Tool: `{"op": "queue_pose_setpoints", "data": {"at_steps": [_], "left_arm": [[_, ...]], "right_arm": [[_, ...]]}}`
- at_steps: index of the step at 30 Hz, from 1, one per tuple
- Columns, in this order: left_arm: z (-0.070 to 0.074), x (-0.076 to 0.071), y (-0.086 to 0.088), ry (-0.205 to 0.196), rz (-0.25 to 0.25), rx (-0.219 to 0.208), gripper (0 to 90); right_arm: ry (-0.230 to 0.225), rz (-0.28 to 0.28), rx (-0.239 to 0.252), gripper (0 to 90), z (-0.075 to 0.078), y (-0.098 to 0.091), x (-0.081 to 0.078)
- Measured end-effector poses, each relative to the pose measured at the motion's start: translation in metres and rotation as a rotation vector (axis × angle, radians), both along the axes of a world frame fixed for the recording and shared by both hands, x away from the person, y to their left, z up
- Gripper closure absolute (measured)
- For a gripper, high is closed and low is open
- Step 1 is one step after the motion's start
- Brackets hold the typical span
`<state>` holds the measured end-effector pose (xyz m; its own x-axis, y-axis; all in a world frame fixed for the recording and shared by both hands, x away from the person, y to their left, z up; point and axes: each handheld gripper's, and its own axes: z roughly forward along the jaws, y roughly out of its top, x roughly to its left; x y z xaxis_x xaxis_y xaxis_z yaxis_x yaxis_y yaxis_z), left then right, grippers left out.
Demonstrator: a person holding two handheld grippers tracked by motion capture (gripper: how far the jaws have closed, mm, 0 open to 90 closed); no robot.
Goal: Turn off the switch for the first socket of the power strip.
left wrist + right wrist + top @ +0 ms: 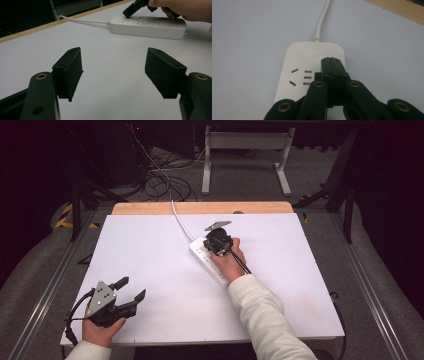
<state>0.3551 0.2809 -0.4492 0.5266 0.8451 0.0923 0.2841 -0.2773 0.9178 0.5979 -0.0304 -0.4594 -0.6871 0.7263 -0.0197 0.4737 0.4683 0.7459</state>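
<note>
We see the white power strip (209, 260) lying mid-table, its cord (180, 222) running toward the far edge. Our right gripper (333, 65), jaws clenched empty, presses its tip near the strip's cord end, probably working a switch; next we'd push straight down. The left gripper (113, 72) waits released, well apart near the table's front.

A white power strip (209, 261) lies at the centre of the white worktop (150, 250), its cable (181, 223) running off toward 11 o'clock. The right hand-held gripper (216, 251) points down onto it, jaws together. At 7 o'clock, the left hand-held gripper (131, 289) rests with jaws spread.
</note>
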Motion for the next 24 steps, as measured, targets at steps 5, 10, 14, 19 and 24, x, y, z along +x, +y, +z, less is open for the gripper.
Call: {"op": "queue_pose_setpoints", "data": {"at_steps": [5,10,14,19,24], "left_arm": [[0.0,0.001,0.0,0.004,0.002,-0.009,30.3],[0.001,0.0,-0.001,-0.001,0.0,-0.005,30.2],[0.0,0.0,-0.001,-0.002,0.002,-0.003,30.3],[0.0,0.001,-0.001,0.005,0.003,-0.002,30.2],[-0.001,0.002,-0.001,0.005,0.003,-0.002,30.2]], "right_arm": [[-0.034,0.025,0.011,90.0,0.014,0.002,-0.007],[-0.067,0.047,0.01,90.0,0.028,0.004,-0.017],[-0.071,0.048,0.027,90.0,0.035,0.001,-0.02],[-0.085,0.054,0.05,90.0,0.043,-0.003,-0.024],[-0.083,0.071,0.063,90.0,0.051,-0.008,-0.029]]}}
